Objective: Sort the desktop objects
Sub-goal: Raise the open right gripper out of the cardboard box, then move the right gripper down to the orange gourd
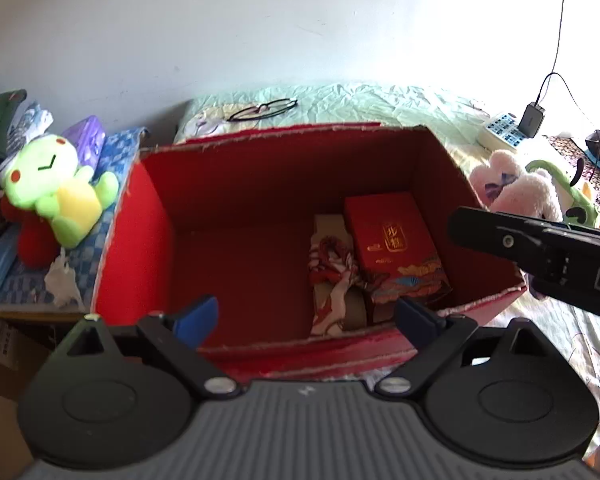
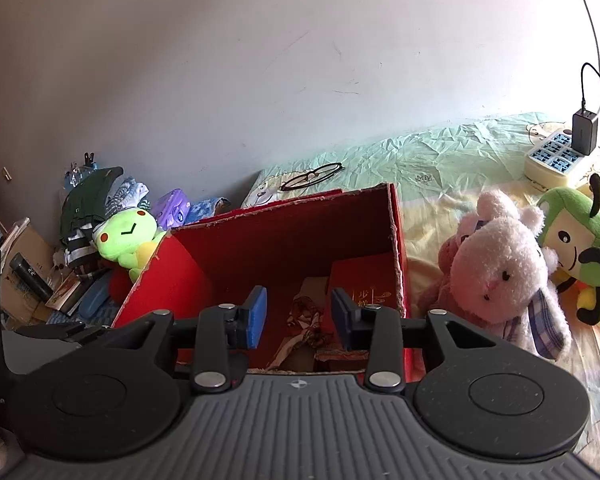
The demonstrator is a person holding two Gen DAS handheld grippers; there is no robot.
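Observation:
An open red cardboard box (image 1: 156,216) (image 2: 180,276) stands on the bed. Inside it at the right lie a small red gift box (image 1: 392,240) (image 2: 360,284) and a patterned packet with a red-white ribbon (image 1: 334,276) (image 2: 306,320). My left gripper (image 1: 306,318) is open and empty over the box's near wall. My right gripper (image 2: 299,316) is open and empty above the box's near right part; its body shows in the left wrist view (image 1: 540,256). A pink plush rabbit (image 2: 500,272) (image 1: 516,188) and a green-yellow plush (image 2: 580,248) lie right of the box.
A green frog plush (image 1: 56,188) (image 2: 126,236) sits left of the box among clothes and a purple pack (image 2: 174,208). Glasses (image 1: 262,110) (image 2: 312,176) lie behind the box. A power strip with a charger (image 2: 560,152) (image 1: 504,130) is at the far right.

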